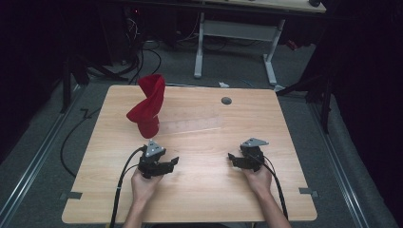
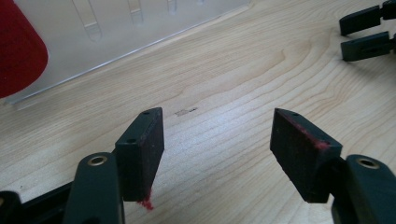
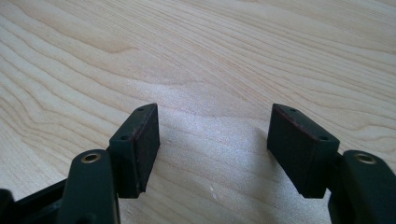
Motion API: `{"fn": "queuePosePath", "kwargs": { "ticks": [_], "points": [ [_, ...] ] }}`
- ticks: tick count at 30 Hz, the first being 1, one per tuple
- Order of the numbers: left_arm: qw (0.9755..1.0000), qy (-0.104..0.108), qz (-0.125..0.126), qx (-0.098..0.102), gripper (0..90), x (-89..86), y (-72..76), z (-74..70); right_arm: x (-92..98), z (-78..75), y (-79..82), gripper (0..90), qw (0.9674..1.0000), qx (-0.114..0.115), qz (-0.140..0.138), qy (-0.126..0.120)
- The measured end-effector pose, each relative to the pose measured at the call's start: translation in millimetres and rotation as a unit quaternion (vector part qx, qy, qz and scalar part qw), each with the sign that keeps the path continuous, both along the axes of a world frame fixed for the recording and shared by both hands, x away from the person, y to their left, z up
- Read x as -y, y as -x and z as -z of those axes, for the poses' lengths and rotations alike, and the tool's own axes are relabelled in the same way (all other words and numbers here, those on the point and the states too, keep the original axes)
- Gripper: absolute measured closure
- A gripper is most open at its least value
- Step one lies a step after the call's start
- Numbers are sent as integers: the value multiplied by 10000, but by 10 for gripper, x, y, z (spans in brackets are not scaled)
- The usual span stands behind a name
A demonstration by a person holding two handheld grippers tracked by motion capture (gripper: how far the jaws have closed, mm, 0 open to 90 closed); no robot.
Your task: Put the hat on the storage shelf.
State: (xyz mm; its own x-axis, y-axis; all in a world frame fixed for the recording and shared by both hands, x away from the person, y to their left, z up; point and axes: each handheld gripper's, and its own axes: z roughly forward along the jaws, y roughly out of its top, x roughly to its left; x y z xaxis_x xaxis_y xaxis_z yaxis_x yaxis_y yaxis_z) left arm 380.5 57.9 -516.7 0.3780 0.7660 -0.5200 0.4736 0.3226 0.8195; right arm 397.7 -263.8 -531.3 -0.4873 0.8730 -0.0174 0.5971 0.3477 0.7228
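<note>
A red cloth [image 1: 148, 105] stands twisted upright at the left back of the wooden table [image 1: 199, 190], on the end of a clear plastic rack [image 1: 192, 124]. In the left gripper view the red cloth [image 2: 18, 46] fills the top left corner over the clear rack [image 2: 116, 32]. My left gripper [image 1: 174, 163] rests low over the table in front of the cloth, pointing right, apart from it. The left gripper [image 2: 215, 114] is open with only bare wood between its pads, which carry red lint. My right gripper [image 1: 231, 157] points left. The right gripper [image 3: 213, 109] is open over bare wood.
A round grey grommet [image 1: 226, 100] sits in the tabletop near the back edge. The right gripper's black jaws [image 2: 366, 32] show at the top right of the left gripper view. A white-legged desk [image 1: 235, 33] and cables lie on the floor beyond the table.
</note>
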Motion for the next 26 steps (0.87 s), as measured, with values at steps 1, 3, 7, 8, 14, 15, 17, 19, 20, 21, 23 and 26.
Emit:
{"fn": "queuePosePath", "kwargs": {
  "ticks": [1, 3, 7, 8, 14, 15, 17, 19, 20, 21, 23, 26],
  "points": [
    [10000, -46, 6, -8, 351, 3, -8, 15, 0, 0, 0, 347, 10000, 0, 0, 0],
    [9999, -110, -16, -20, 350, 15, -20, 41, 0, 0, 0, 346, 10000, -1, 0, -1],
    [9997, -204, -83, -76, 348, 22, -61, 92, 0, 0, 0, 346, 10000, -1, -2, -1],
    [9997, -217, -97, -80, 348, 24, -70, 102, 0, 0, 0, 346, 10000, 0, -3, 1],
    [9984, -517, -191, -123, 342, 56, -111, 195, 0, 0, 0, 346, 10000, -1, -3, -1],
    [9978, -616, -205, -164, 341, 64, -119, 225, 0, 0, 0, 346, 10000, -1, -3, 0],
    [9966, -780, -210, -186, 334, 72, -129, 270, 0, 0, 0, 346, 10000, -1, -2, 0],
    [9963, -820, -225, -125, 320, 82, -121, 283, 0, 0, 0, 346, 10000, 0, -2, 0],
    [9965, -793, -233, -81, 317, 79, -115, 291, 0, 0, 0, 346, 10000, -1, -2, 0],
    [9966, -782, -230, -83, 316, 77, -111, 291, 0, 0, 0, 346, 10000, 0, -3, 1],
    [9967, -781, -215, -78, 310, 74, -106, 293, 0, 0, 0, 346, 10000, -1, -4, 0],
    [9967, -780, -192, -81, 303, 74, -105, 293, 0, 0, 0, 345, 10000, -2, -4, -2]
  ]
}}
